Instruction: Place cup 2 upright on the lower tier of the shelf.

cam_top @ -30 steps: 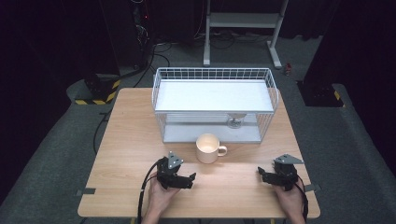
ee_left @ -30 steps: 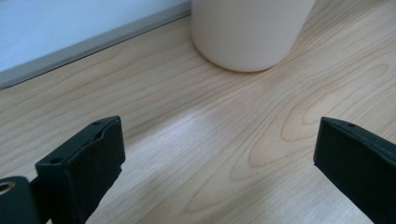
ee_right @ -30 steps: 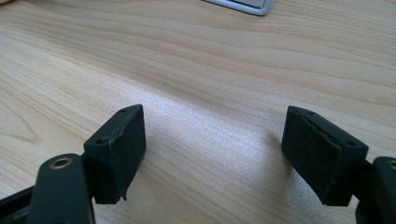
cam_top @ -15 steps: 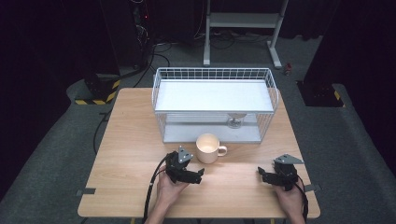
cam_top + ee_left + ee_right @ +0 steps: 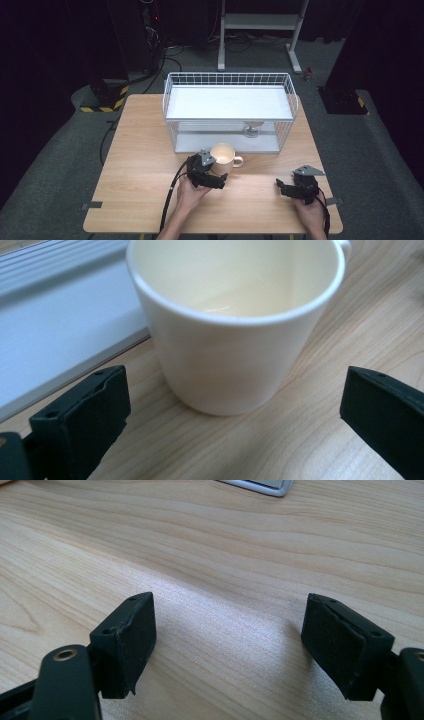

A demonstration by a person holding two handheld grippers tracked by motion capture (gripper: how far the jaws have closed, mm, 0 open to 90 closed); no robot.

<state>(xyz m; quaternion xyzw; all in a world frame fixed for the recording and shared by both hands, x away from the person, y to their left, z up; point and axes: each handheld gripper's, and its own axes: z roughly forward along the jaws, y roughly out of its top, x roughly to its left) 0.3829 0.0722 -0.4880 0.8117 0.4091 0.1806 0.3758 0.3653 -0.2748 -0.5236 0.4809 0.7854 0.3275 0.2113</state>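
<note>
Left gripper [image 5: 216,181]: jaws spread wide, clear of contact, pointed at the cream mug [image 5: 235,325]. Mug located just ahead of the jaws, upright on the bench [image 5: 145,150], roughly centred on the gap between them in the left gripper view. Neither pad touching the mug wall. Mug interior empty as far as visible; handle [image 5: 238,161] turned to the far right of the jaws, only its top edge showing past the rim in the left gripper view.

Right gripper [image 5: 285,187]: jaws released, standing apart over bare wood, nothing between the pads. Held low near the bench's front right corner, well apart from the mug and from the left gripper.

Beyond the mug, farther along the left jaws' line: white wire basket rack [image 5: 230,80], its base tray [image 5: 60,335] just behind and to the left of the mug. Under the rack's upper shelf, a small stemmed object [image 5: 251,131], possibly a glass; too small and pale to identify with certainty.

Behind the bench: grey floor, trailing cables, a white stand frame [image 5: 260,22].
</note>
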